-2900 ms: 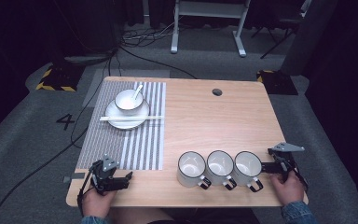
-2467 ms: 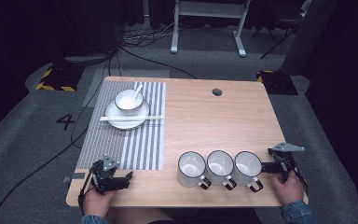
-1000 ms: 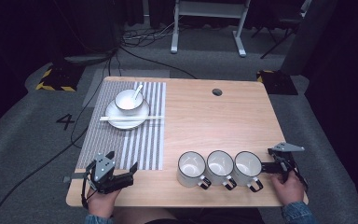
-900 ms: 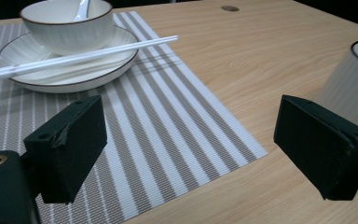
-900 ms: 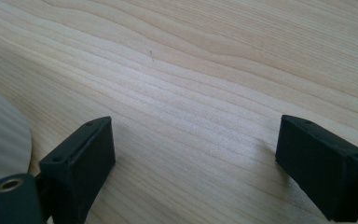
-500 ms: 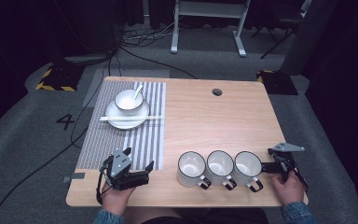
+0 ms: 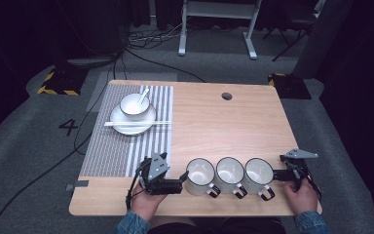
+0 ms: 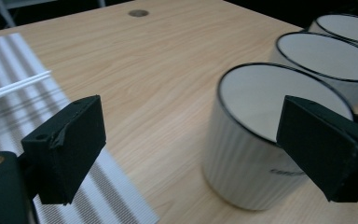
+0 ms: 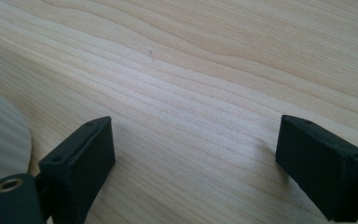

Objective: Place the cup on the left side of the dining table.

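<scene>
Left gripper (image 7: 181,183), jaws just opening with nothing between, sits beside leftmost mug (image 7: 199,174) at the worktop's (image 7: 233,122) front edge; right gripper (image 7: 278,175) open, idle; straddle the near rim squarely before closing.

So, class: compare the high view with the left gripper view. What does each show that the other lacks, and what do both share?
High view alone: the bowl with its spoon on the plate, the right gripper beside the right mug, the person's hands, the floor cables.

Left gripper view alone: a close look at the left gripper with open jaws that have just been widening, one pad in front of the left mug, nothing gripped.

Both: three mugs in a row, the chopsticks, the striped mat, the table and its hole.
</scene>
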`<state>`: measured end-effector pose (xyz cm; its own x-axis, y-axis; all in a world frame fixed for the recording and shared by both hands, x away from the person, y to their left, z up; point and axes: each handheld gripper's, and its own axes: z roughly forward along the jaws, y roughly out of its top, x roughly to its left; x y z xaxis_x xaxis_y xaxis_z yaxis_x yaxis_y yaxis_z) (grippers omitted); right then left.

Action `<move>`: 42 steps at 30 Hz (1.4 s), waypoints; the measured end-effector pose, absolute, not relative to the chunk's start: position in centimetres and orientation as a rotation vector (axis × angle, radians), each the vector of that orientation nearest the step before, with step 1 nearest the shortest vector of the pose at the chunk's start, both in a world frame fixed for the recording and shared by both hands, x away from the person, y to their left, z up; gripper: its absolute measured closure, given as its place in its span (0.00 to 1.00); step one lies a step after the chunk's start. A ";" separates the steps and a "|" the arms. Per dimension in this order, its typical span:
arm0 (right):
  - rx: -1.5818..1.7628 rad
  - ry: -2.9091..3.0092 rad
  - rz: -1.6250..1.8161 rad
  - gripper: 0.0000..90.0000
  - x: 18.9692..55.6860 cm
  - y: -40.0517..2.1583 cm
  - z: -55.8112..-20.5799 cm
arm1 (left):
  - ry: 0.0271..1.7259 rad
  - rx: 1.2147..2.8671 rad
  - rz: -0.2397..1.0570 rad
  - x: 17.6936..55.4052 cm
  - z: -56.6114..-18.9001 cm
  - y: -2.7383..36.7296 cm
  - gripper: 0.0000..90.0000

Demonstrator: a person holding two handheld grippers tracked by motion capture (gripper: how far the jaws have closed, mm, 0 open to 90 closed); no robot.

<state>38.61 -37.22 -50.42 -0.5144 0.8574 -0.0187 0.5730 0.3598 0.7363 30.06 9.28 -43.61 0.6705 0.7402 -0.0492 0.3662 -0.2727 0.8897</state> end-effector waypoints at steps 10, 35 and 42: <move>1.249 2.225 0.964 0.13 38.6 -37.2 -50.4 | 0.748 1.885 0.405 29.1 -44.3 6.1 0.02; 1.249 2.225 0.964 0.13 38.6 -37.2 -50.4 | 0.868 1.909 0.369 29.2 -48.1 4.0 0.00; 1.248 2.225 0.964 0.13 38.6 -37.2 -50.4 | 0.868 1.926 0.353 29.2 -48.2 3.9 0.00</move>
<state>38.61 -37.22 -50.42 -0.5145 0.8573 -0.0186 0.5729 0.3598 0.7365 29.18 3.90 -48.23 0.7050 0.7002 -0.1127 0.4227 -0.2872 0.8595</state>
